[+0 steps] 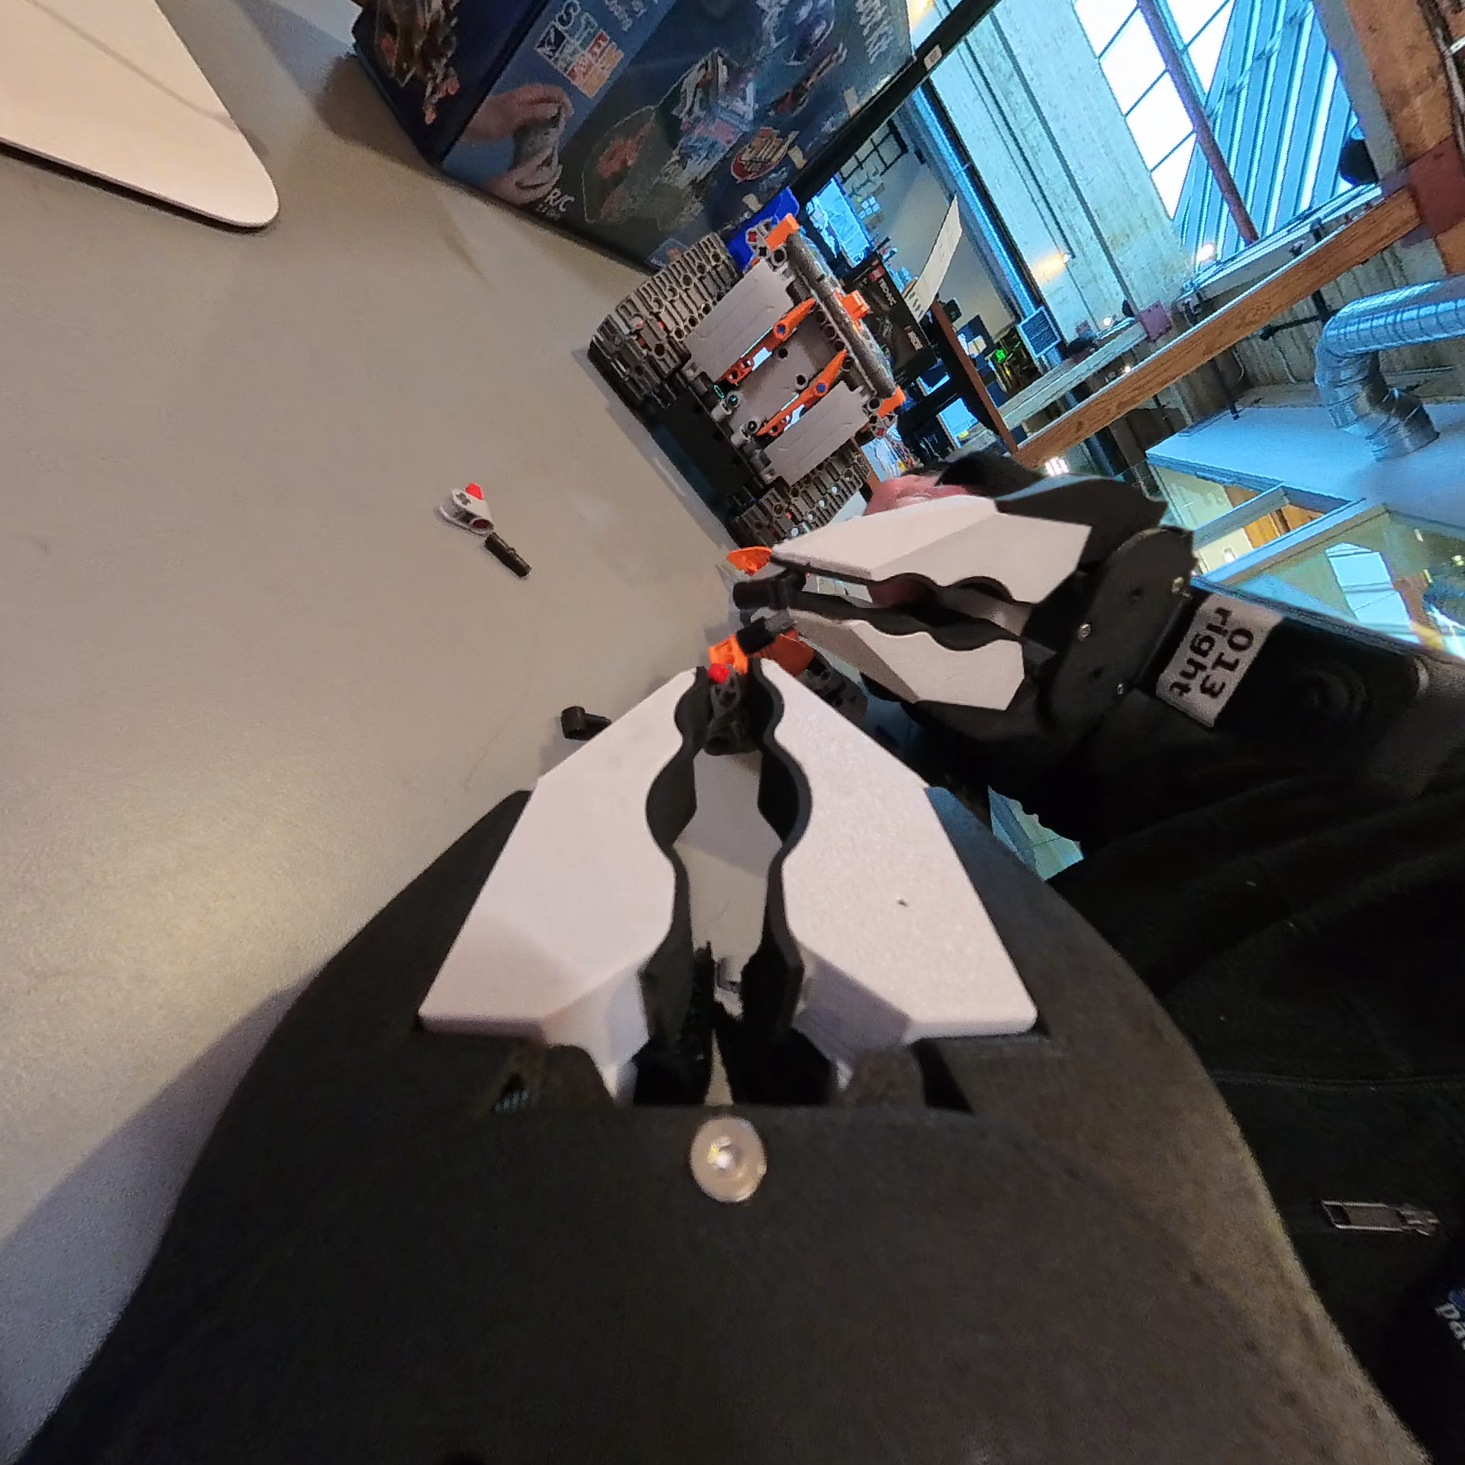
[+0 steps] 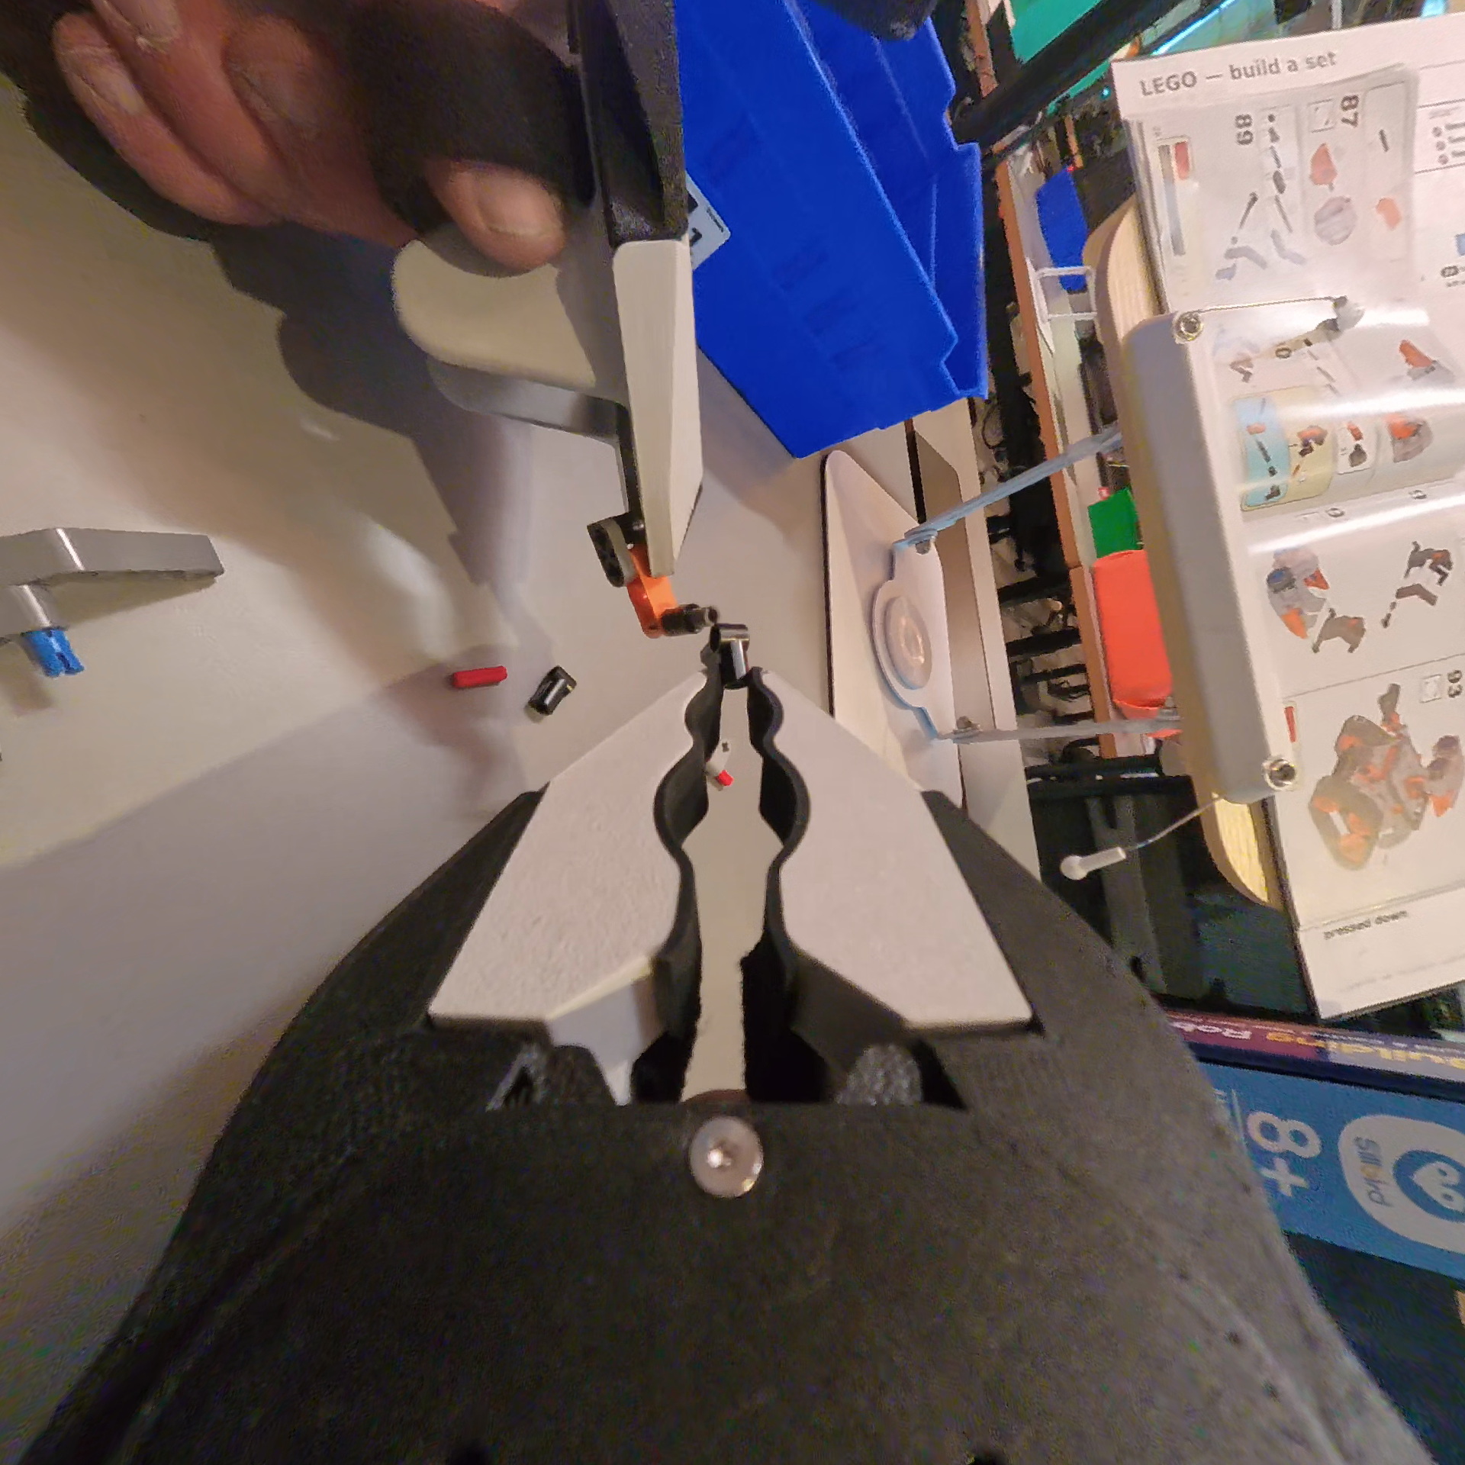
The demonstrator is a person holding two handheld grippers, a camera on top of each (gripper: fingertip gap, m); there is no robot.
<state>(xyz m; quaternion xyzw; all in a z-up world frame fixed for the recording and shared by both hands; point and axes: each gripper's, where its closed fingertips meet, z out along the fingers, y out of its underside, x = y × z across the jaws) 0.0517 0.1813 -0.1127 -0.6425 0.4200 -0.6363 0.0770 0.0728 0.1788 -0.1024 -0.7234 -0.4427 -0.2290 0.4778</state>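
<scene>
Bright daylight through windows [image 1: 1237, 119]; soft shadows across table [image 1: 198, 555]. Strong fisheye bending at edges. Hand [image 2: 262, 135] blurred up close, booklet [image 2: 1332, 491] washed by glare.

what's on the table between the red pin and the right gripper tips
A small black connector piece lies between the red pin and the right gripper, seen in the right wrist view.

White fingers [image 1: 571, 856], wavy black pads [image 1: 781, 801]

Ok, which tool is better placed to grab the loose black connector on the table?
Left, probably: the left tool sits right beside the black connector, the right tool farther off. But left grips an orange-black piece, right a black pin.
</scene>
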